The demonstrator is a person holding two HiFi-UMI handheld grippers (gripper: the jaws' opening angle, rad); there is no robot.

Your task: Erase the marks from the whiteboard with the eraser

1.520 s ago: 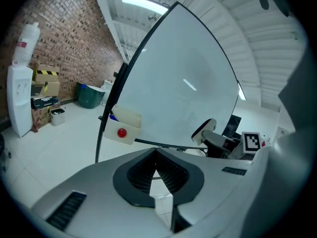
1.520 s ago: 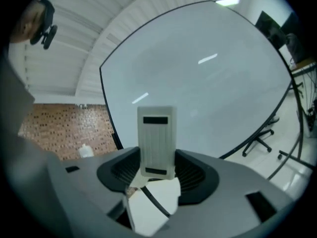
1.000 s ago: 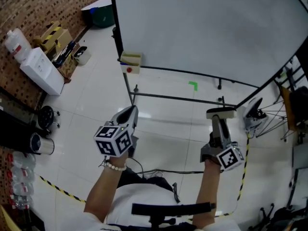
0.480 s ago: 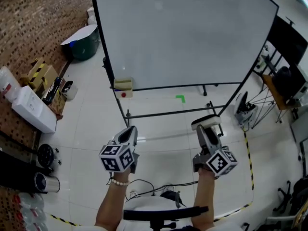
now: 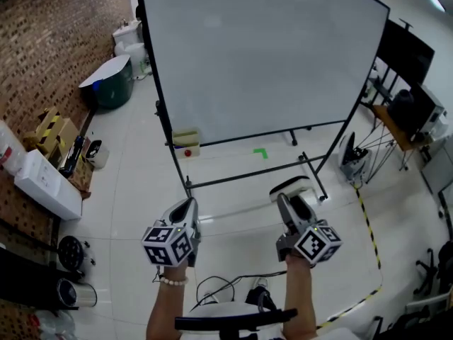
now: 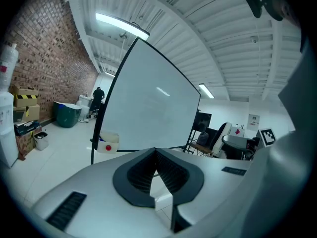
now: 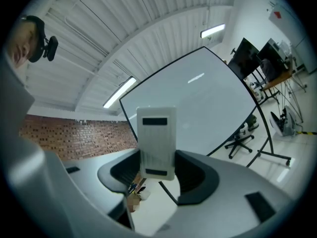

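Eraser sits at the tip of your right tool in the head view, held low in front of you over the floor and well short of the whiteboard. Your left tool hangs beside it at about the same height. The board stands on its wheeled frame ahead of you, with a small tray fixed at its lower left corner. Its face looks blank from here; you can pick out no marks on it.

In the left gripper view, the left tool's jaws are pressed together with nothing between them, and they point towards the board's lower edge.

In the right gripper view, the right tool's jaws are clamped on the eraser's two long sides, low on its body, so most of the pale block stands up clear of them. It looks like a light, rigid plastic shell that should not flex in the grip. Because the hold is near one end, pressing hard on the board could make it pivot. Judging by that, press the free end flat and gently. The board looks clean from this side too.
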